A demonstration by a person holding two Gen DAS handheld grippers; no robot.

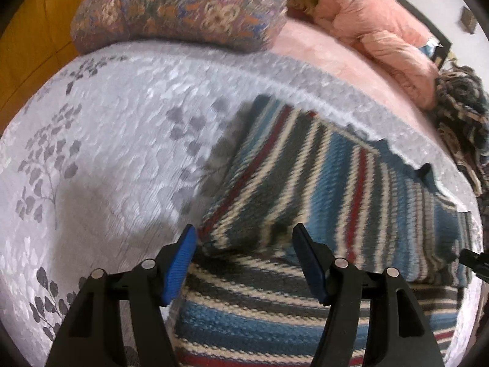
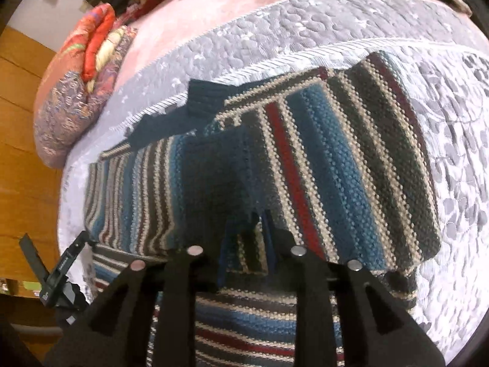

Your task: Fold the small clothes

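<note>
A knit sweater (image 1: 299,171) with blue, grey, cream and red stripes lies on a lilac quilted bedspread (image 1: 101,159). One part of it is folded over the rest. My left gripper (image 1: 244,260) hovers open over the sweater's near left edge, and its blue pads (image 1: 180,263) hold nothing. In the right wrist view the sweater (image 2: 336,159) fills the middle. My right gripper (image 2: 246,238) is shut on a lifted fold of it. The knit drapes over the fingertips and hides most of them.
A patterned cushion (image 1: 183,12) and a pink crumpled blanket (image 1: 382,36) lie at the far side of the bed. Another dark knit garment (image 1: 461,116) sits at the far right. Wooden floor (image 2: 21,140) borders the bed on the left.
</note>
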